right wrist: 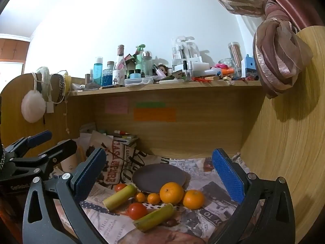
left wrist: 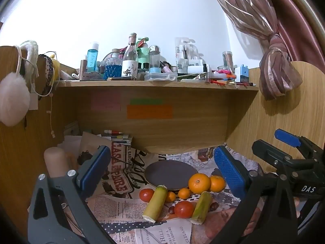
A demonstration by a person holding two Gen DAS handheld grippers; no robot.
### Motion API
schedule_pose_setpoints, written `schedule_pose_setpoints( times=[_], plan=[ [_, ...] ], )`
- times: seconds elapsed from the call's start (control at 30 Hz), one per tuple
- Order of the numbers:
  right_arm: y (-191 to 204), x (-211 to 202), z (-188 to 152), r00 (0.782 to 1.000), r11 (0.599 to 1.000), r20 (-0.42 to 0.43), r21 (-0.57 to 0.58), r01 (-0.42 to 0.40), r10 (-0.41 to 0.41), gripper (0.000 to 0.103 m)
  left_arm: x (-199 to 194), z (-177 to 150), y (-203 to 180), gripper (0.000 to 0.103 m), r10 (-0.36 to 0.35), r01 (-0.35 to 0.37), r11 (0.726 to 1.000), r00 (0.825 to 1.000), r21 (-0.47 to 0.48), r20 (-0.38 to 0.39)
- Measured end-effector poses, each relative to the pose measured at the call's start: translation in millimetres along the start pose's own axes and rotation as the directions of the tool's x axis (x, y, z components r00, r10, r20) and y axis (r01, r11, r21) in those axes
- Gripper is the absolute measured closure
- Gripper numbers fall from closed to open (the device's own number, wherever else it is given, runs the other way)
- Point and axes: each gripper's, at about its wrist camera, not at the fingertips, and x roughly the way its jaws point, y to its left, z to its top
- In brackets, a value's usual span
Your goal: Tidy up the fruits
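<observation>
Fruits, loose on the papered bench (left wrist: 113,209) before the plate (left wrist: 170,173): large orange (left wrist: 199,183) firm, round, roll-prone; we'd grip its middle. Tomatoes (left wrist: 183,209) soft. Both grippers' fingers (left wrist: 228,171) released, empty.

This is a home, likely a bedroom desk nook. A wooden shelf (left wrist: 154,85) runs across the far side, crowded with cosmetics bottles (left wrist: 92,58), jars and small boxes. Sticky notes (left wrist: 149,111) are stuck on the wooden back panel beneath it. A tied pink curtain (left wrist: 278,69) hangs at the right, and fluffy earmuffs (left wrist: 12,99) hang at the left. Newspaper (left wrist: 121,209) covers the desk, with papers (left wrist: 118,137) stacked at the far left.
</observation>
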Motion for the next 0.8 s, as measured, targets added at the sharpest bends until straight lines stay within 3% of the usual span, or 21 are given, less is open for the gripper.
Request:
schedule_pose_setpoints(
  times=[0.8],
  plan=[
    [1.3, 1.9, -1.9, 1.000, 1.000, -0.003, -0.002, -0.010, 0.010, 0.000, -0.1, -1.5, -1.1, 0.000, 0.009, -0.009, 1.000, 1.000, -0.004, 0.009]
  ],
)
